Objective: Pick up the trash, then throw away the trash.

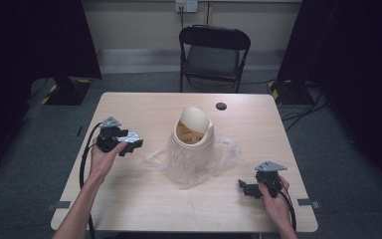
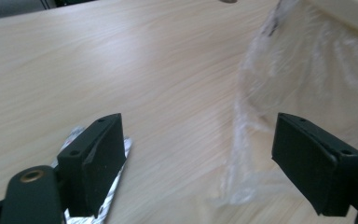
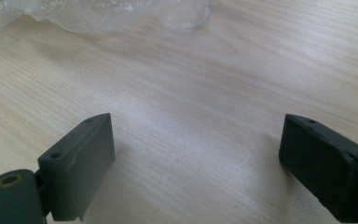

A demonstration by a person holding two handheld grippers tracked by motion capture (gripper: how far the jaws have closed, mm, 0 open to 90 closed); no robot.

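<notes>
At the near right of the pale wooden table (image 1: 129, 199), the right gripper (image 1: 248, 188) sits low over the bare wood in the person's right hand (image 1: 276, 199), pointing left toward the middle of the table; in the right gripper view its two black jaws stand wide apart with nothing between them, and only wood grain lies in the gap. A little farther off and on the left, the left gripper (image 1: 132, 142) is held in the person's left hand (image 1: 102, 157), pointing right toward the centre. In the left gripper view its jaws are also spread well apart, gripping nothing; a crinkled piece of silver foil (image 2: 100, 200) lies on the table right under and beside its left-hand jaw, though whether the jaw touches it cannot be told. The same silvery scrap (image 1: 130, 136) shows at the tip of that gripper in the high view. In the middle of the table, between the two grippers and slightly farther away, stands a small cream bin (image 1: 194, 132) with a domed swing lid tipped back so that its brown inside shows. A clear plastic bag (image 1: 199, 162) is bunched around the bin's lower part and spreads out onto the wood on both sides; its near edge shows at the top of the right gripper view. Beyond the bin, a small dark round cap (image 1: 221, 106) is set in the tabletop near the far edge. Past the table stands a black folding chair (image 1: 214, 55) on grey carpet.
</notes>
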